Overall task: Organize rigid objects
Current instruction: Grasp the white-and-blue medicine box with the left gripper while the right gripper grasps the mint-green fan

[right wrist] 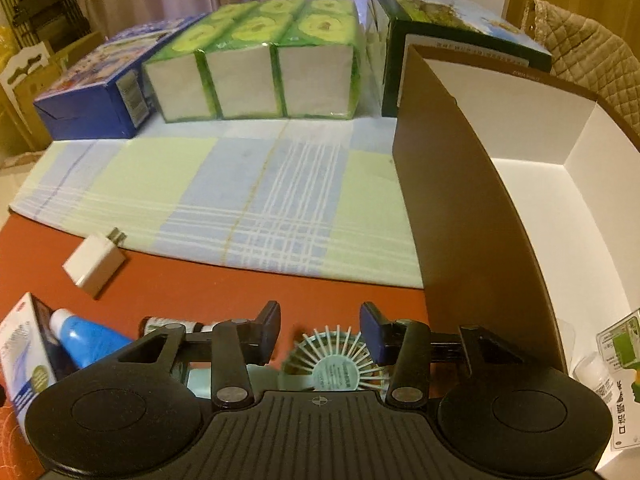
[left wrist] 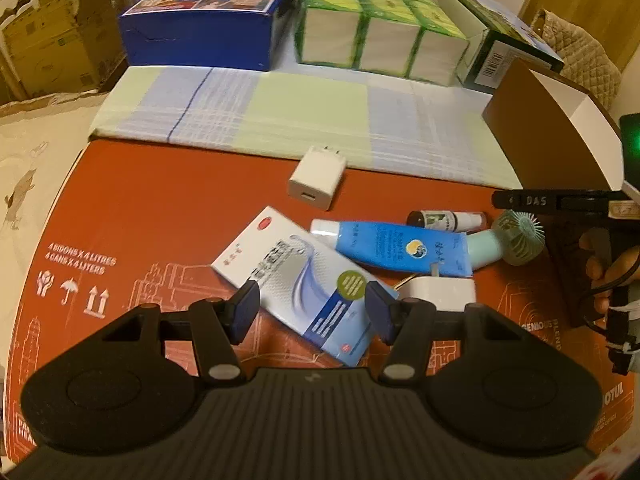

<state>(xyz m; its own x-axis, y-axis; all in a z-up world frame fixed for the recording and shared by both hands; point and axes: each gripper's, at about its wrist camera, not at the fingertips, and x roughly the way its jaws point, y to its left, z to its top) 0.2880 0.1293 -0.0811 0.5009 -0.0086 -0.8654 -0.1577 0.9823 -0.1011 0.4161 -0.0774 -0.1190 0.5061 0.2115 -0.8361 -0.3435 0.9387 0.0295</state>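
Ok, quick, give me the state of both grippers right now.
Left gripper: open, nothing held, poised over the white and blue box.
Right gripper: open, nothing held, jaws either side of the mint fan head.

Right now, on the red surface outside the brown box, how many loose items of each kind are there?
White chargers: 2
Flat medicine box: 1
Blue tube: 1
Small dark bottle: 1
Mint handheld fan: 1
Total: 6
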